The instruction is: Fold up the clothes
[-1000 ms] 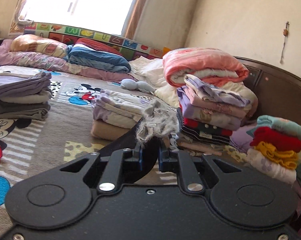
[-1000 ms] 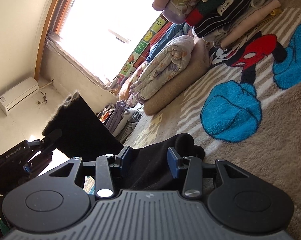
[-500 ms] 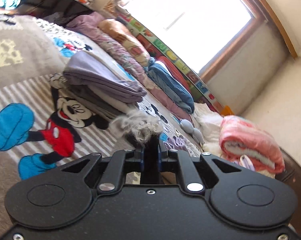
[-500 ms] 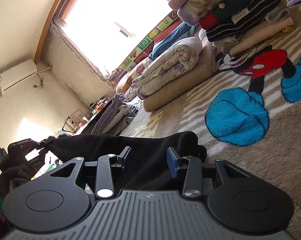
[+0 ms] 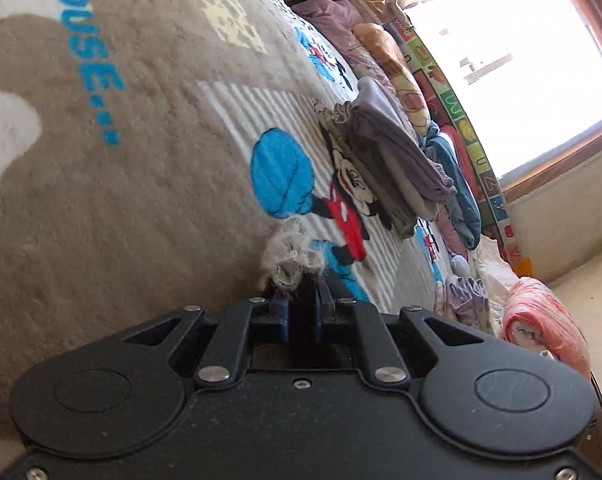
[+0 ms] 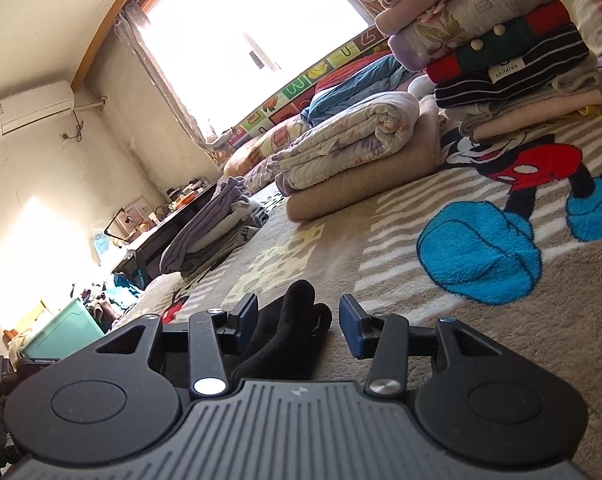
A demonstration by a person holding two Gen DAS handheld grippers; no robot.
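Since a second ago the left gripper (image 5: pixel 301 312) has swung from facing the far stacks to lying close over the blanket, and the black garment (image 6: pixel 289 336), then lifted between the two tools, has come down flat. The left gripper is pinching a dark fold of it between closed blue pads, with a frayed, fuzzy grey edge (image 5: pixel 287 256) sticking out past the tips. The right gripper (image 6: pixel 299 320) is standing with its jaws apart, the soft bunched cloth lying between them and touching only the left-hand pad. Everything is resting on a plush, deep-piled beige blanket (image 6: pixel 501 360) with bright blue and red cartoon patches. Farther off, a flat-folded purple and grey pile (image 6: pixel 217 232) is sitting near a rolled quilted bundle (image 6: pixel 353 144) and a tall stack of knitwear (image 6: pixel 497 44).
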